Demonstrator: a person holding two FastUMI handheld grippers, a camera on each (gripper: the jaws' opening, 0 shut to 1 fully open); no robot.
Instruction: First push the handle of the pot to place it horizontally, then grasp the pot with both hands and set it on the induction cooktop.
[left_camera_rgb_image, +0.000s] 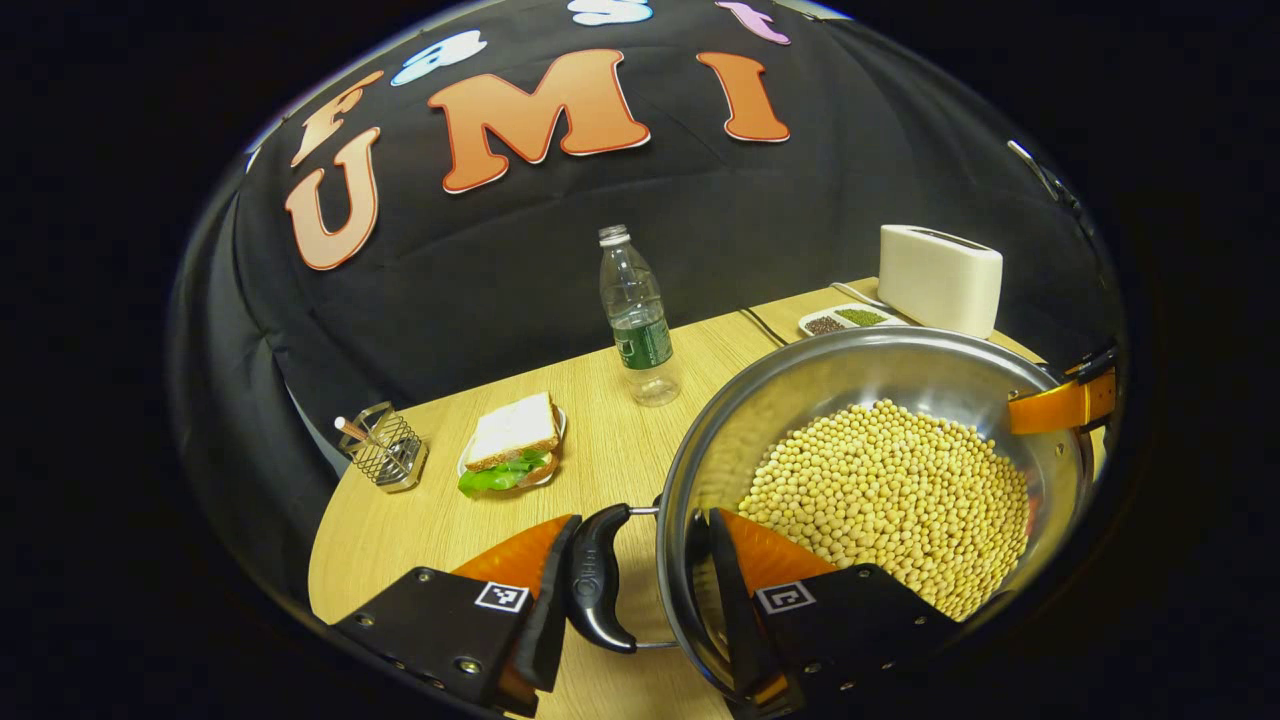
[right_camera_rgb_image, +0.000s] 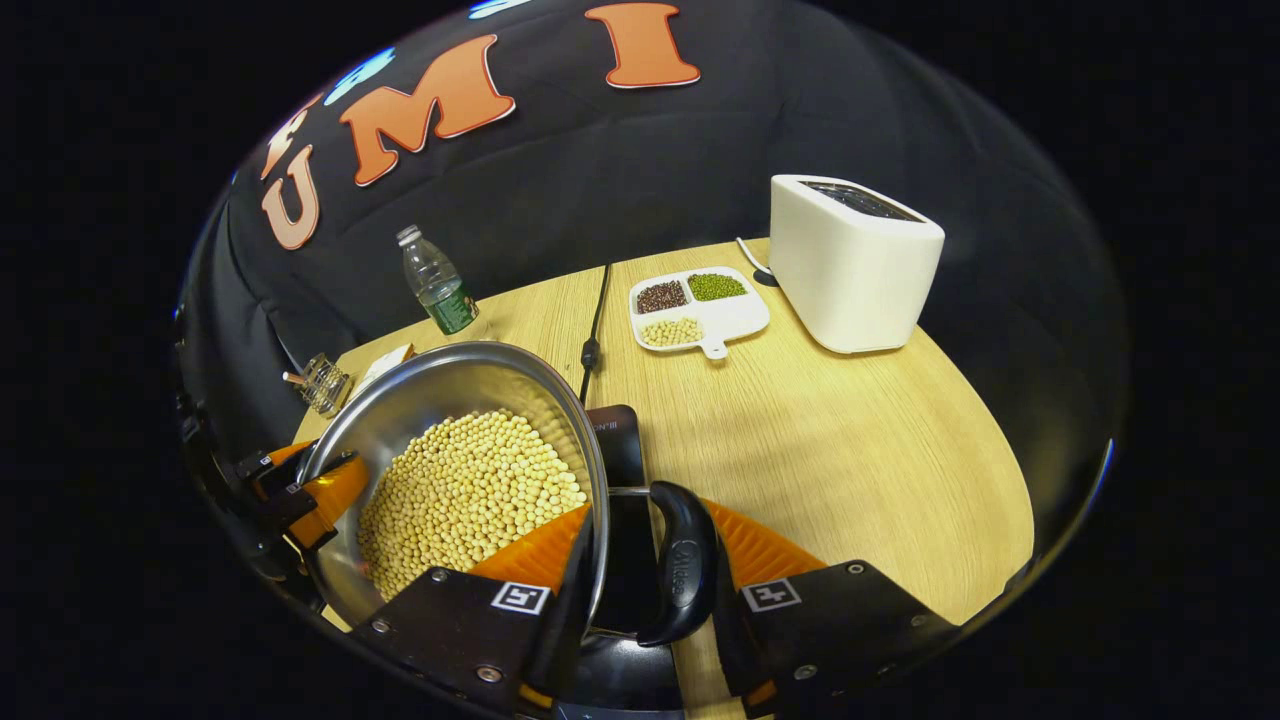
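- Now the left gripper (left_camera_rgb_image: 640, 600), at the bottom of the left gripper view, has its fingers (left_camera_rgb_image: 545, 600) astride the pot's black side handle (left_camera_rgb_image: 597, 578) and rim, pinching there.
- Likewise the right gripper (right_camera_rgb_image: 640, 610) clamps the opposite handle (right_camera_rgb_image: 683, 575) and rim.
- Between them hangs the steel pot (right_camera_rgb_image: 440, 385) of soybeans (left_camera_rgb_image: 890, 490), lower left of the right gripper view.
- Beneath it lies the black induction cooktop (right_camera_rgb_image: 620, 450) on the desk (right_camera_rgb_image: 840, 450).

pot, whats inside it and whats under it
Inside the pot lies a heap of yellow soybeans, which covers its bottom. In the right gripper view a black induction cooktop shows under its rim; how much of the cooktop lies beneath is hidden.
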